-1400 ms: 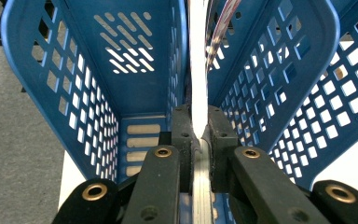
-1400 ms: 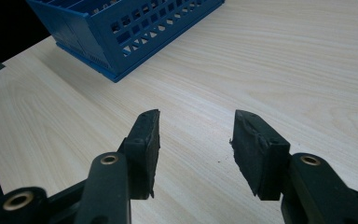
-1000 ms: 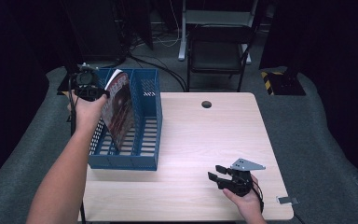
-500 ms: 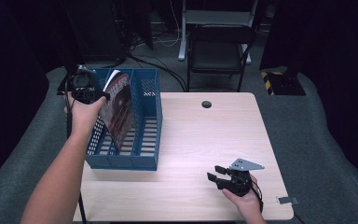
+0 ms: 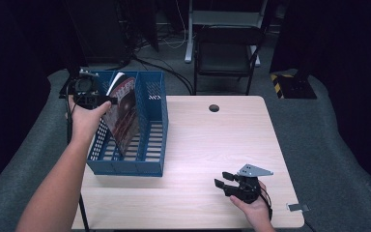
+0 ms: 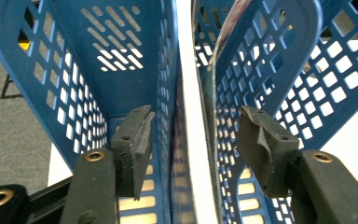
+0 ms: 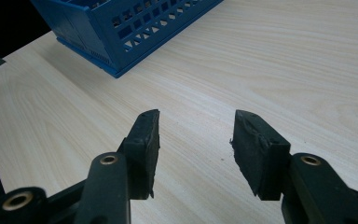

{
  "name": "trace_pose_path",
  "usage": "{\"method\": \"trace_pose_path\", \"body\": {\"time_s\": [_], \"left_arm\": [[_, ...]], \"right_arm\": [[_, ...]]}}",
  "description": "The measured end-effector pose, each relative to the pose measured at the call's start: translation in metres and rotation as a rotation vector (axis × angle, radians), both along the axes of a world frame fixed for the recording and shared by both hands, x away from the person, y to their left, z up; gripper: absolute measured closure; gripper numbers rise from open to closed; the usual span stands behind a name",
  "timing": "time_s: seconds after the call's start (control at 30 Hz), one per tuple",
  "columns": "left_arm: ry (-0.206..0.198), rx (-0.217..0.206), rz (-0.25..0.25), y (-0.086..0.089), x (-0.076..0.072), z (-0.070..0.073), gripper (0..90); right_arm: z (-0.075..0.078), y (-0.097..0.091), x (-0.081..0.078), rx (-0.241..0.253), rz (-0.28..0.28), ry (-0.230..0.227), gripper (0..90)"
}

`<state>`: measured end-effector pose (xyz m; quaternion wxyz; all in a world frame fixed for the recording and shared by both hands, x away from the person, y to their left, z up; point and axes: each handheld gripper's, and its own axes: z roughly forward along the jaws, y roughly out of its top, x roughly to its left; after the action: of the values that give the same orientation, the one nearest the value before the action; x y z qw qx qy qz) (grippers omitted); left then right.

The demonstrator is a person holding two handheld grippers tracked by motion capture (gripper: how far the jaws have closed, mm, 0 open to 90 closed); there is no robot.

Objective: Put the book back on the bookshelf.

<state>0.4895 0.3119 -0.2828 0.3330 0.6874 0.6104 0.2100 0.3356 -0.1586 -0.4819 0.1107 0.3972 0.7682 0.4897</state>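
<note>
A blue file rack (image 5: 149, 164) with perforated walls stands on the left of the wooden table (image 5: 212, 145). A magazine with a dark red cover (image 5: 123, 113) leans inside it against the middle divider. My left gripper (image 5: 108, 100) is at the rack's far left top. In the left gripper view its jaws have just been opening, and the magazine's white edge (image 6: 193, 93) stands between the pads (image 6: 133, 144) without touching them. My right gripper (image 5: 222, 179) rests low at the table's front right, open and empty (image 7: 193, 126), pointing toward the rack (image 7: 121, 32).
A dark chair (image 5: 227, 43) stands behind the table. The tabletop has a round cable hole (image 5: 214, 107) near its far edge and a small metal clip (image 5: 297, 207) at the front right corner. Grey floor surrounds the table.
The left gripper's jaws have spread apart and let go of the magazine, which now leans in the rack. The left hand shifted slightly left. The right hand kept still.
</note>
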Motion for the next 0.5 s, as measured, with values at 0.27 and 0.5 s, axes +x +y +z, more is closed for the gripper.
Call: {"method": "trace_pose_path", "body": {"time_s": [0.27,0.5], "left_arm": [[0.019,-0.014,-0.025,0.003,-0.005,0.005,44.3],[0.006,-0.005,-0.045,0.007,-0.012,0.013,44.3]], "right_arm": [[0.0,-0.002,0.001,0.004,-0.011,0.006,50.9],[-0.003,-0.002,0.003,0.0,-0.012,0.01,50.6]]}}
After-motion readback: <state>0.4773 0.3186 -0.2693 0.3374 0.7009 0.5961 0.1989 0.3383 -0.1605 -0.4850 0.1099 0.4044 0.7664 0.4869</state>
